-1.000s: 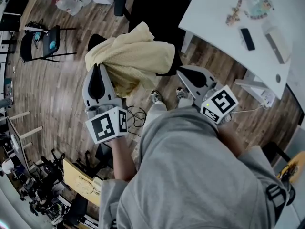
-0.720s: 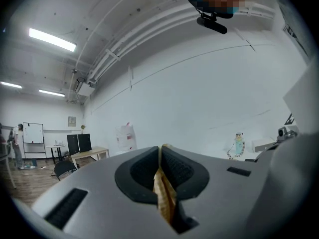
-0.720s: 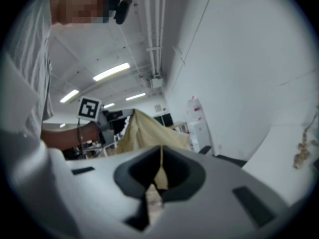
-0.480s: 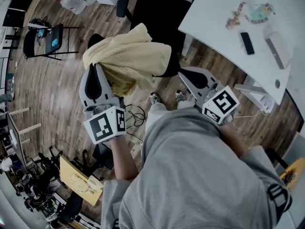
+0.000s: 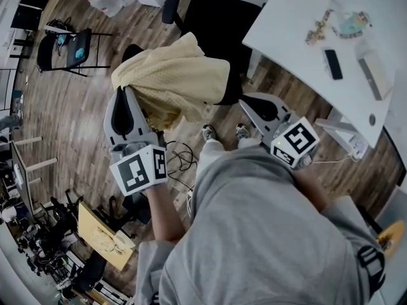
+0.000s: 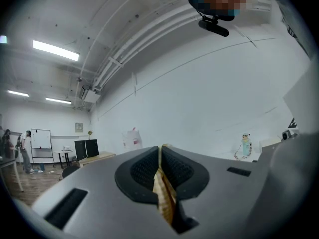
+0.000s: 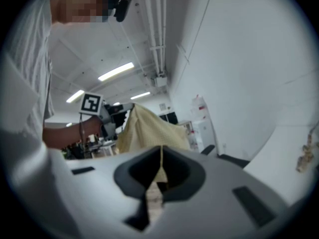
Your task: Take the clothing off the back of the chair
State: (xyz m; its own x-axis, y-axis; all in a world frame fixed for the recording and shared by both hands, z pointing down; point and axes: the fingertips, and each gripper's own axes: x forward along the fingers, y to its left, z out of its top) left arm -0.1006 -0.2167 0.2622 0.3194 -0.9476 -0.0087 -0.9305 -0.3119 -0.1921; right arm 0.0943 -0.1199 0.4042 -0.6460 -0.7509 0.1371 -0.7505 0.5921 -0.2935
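A pale yellow garment [image 5: 172,81] hangs bunched between my two grippers, above and in front of a black chair [image 5: 216,18]. My left gripper [image 5: 121,93] is shut on the garment's left corner; in the left gripper view a strip of the yellow cloth [image 6: 163,195] is pinched between the closed jaws of that gripper [image 6: 160,152]. My right gripper [image 5: 244,101] is shut on the cloth at the garment's right side. In the right gripper view a fold of it [image 7: 158,176] sits between the jaws of that gripper [image 7: 160,151], and the garment [image 7: 144,128] spreads beyond them toward the left gripper's marker cube [image 7: 92,103].
A white table [image 5: 286,37] stands at the right with a phone [image 5: 332,63] and small items on it. A black folding chair [image 5: 63,49] stands at the far left. Cables [image 5: 181,152] lie on the wooden floor near the person's feet [image 5: 207,132].
My left gripper has edged up and a little left with the garment's corner still in it. The right gripper has kept its place and its hold.
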